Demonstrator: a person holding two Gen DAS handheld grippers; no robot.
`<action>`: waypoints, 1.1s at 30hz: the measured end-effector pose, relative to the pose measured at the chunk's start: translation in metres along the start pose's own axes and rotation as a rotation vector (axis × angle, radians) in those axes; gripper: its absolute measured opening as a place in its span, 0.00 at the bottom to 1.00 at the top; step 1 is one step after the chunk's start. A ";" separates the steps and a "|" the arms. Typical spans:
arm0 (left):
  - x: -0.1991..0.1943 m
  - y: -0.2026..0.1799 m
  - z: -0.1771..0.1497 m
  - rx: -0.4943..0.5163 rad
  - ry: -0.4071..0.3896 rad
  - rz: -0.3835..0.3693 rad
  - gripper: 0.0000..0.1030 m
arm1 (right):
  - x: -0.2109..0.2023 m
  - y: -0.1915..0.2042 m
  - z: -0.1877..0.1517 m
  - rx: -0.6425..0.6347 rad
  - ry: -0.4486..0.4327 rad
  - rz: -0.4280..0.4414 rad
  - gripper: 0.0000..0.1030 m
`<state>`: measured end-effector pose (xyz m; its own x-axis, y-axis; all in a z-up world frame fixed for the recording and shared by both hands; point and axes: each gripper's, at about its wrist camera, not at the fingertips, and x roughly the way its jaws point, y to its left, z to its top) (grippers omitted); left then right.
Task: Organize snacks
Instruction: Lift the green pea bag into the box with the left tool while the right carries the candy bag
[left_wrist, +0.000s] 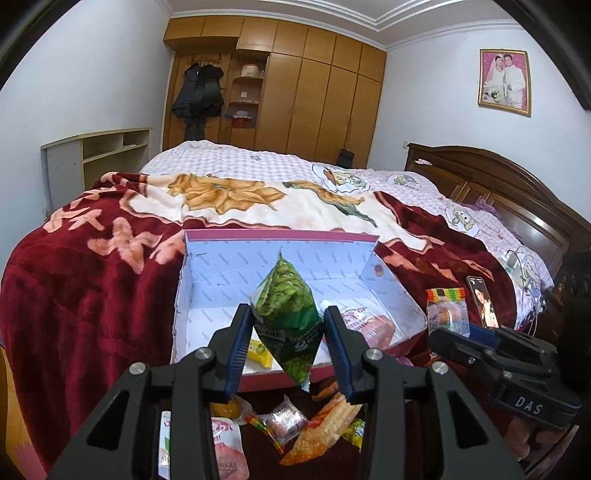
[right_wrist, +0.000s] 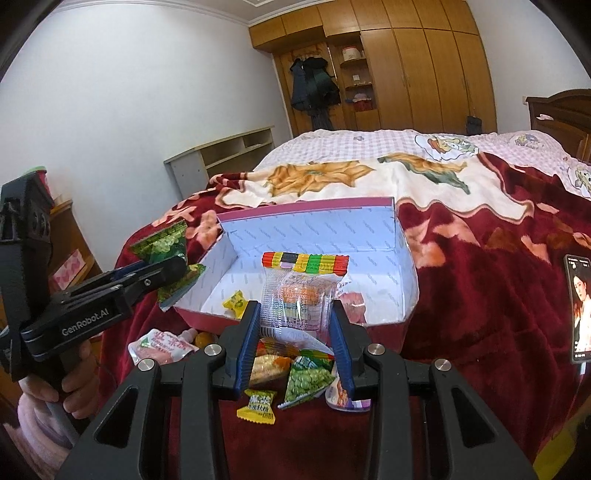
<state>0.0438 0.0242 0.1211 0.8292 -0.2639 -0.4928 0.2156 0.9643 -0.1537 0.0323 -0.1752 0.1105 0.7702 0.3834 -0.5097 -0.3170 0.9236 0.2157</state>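
My left gripper (left_wrist: 286, 330) is shut on a green pea snack packet (left_wrist: 286, 302) and holds it above the near edge of the open white box with red rim (left_wrist: 258, 266). It also shows from the side in the right wrist view (right_wrist: 173, 271), with the green packet (right_wrist: 162, 245) left of the box (right_wrist: 314, 229). My right gripper (right_wrist: 295, 325) is shut on a clear packet with a striped top (right_wrist: 301, 291), held in front of the box. That packet shows in the left wrist view (left_wrist: 447, 310). A yellow candy (right_wrist: 236, 303) and a pink packet (right_wrist: 352, 308) lie inside the box.
Loose snacks lie on the red blanket before the box: a yellow candy (right_wrist: 257, 404), a green pea packet (right_wrist: 308, 376), a pink pouch (right_wrist: 162, 345), an orange packet (left_wrist: 325, 432). A phone (right_wrist: 580, 310) lies on the blanket at right. Wardrobe and headboard stand behind the bed.
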 end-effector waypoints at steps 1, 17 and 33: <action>0.001 0.000 0.000 0.001 -0.002 0.004 0.41 | 0.001 0.000 0.001 -0.001 -0.001 0.000 0.37; 0.024 0.005 0.011 -0.002 -0.004 0.023 0.41 | 0.020 -0.003 0.014 -0.013 -0.003 -0.018 0.37; 0.059 0.015 0.015 -0.015 0.035 0.056 0.41 | 0.041 -0.013 0.023 0.001 -0.006 -0.056 0.37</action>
<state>0.1041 0.0237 0.1023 0.8208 -0.2108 -0.5309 0.1618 0.9772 -0.1378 0.0803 -0.1714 0.1065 0.7897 0.3313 -0.5163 -0.2728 0.9435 0.1882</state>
